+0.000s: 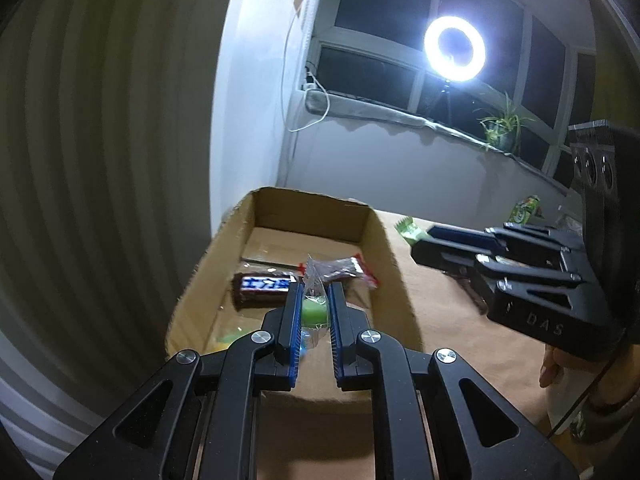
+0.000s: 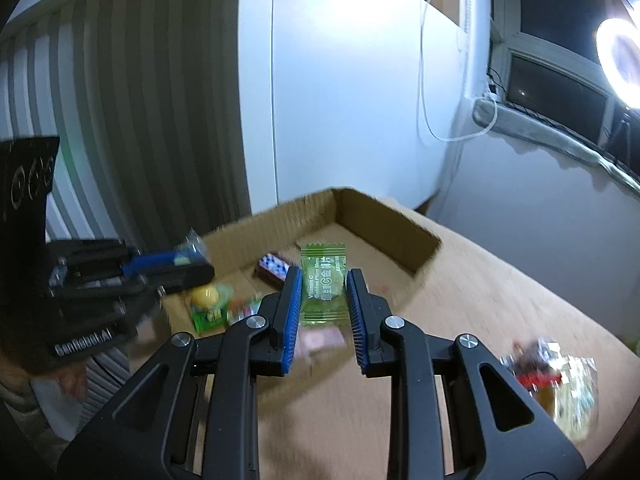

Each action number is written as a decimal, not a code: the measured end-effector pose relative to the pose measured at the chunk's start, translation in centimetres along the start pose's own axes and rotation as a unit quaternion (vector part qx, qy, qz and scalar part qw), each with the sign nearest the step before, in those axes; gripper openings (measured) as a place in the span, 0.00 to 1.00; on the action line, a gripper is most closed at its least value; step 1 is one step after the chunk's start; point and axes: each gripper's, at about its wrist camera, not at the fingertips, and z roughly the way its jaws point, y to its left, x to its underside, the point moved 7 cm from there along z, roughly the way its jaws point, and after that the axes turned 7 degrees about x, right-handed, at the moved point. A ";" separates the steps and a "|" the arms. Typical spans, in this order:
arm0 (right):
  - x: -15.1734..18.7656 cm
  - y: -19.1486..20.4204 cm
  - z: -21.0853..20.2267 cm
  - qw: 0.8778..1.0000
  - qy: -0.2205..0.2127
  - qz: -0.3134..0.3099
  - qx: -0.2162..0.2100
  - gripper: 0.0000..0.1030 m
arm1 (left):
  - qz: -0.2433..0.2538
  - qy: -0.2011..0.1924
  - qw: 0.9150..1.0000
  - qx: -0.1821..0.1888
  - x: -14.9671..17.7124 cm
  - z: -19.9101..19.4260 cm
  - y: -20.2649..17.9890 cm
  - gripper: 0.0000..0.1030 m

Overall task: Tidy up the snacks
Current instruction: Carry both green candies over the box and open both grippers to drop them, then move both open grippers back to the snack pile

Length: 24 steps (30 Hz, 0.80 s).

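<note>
The left gripper (image 1: 314, 300) is clamped on a clear-wrapped candy (image 1: 313, 306) with a round pale-green sweet inside, its twisted wrapper end sticking up past the blue pads, held over the near part of the open cardboard box (image 1: 380, 236). The right gripper (image 2: 323, 292) pinches a green sachet (image 2: 322, 284) with zigzag ends and white print, above the box's near edge. Farther in, on the box floor, lie a brown chocolate bar (image 1: 262, 286) with blue-and-white lettering and a red-ended dark packet (image 1: 344, 270).
</note>
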 end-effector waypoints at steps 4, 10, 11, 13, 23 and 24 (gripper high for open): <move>-0.8 0.1 3.2 1.000 0.007 -0.002 -0.012 0.47 | 0.003 0.014 1.000 -0.004 -0.2 1.7 0.8 0.12; 1.7 -1.1 2.3 1.000 0.012 0.003 0.011 0.63 | -0.008 0.013 0.999 -0.046 1.0 2.0 1.8 0.74; 2.2 -1.2 2.1 1.000 0.014 0.004 0.014 0.64 | -0.011 0.013 0.999 -0.047 1.3 1.7 1.9 0.74; 3.1 -1.4 1.5 1.000 0.019 0.012 0.014 0.68 | -0.018 0.011 0.999 -0.046 1.5 1.2 1.9 0.74; 5.4 -0.7 -2.0 0.999 0.010 0.034 0.012 0.85 | -0.017 -0.002 0.999 -0.040 1.7 -1.1 0.7 0.77; 5.6 -0.7 -2.3 0.999 0.009 0.039 0.012 0.85 | -0.017 -0.002 0.999 -0.041 1.5 -0.8 0.5 0.77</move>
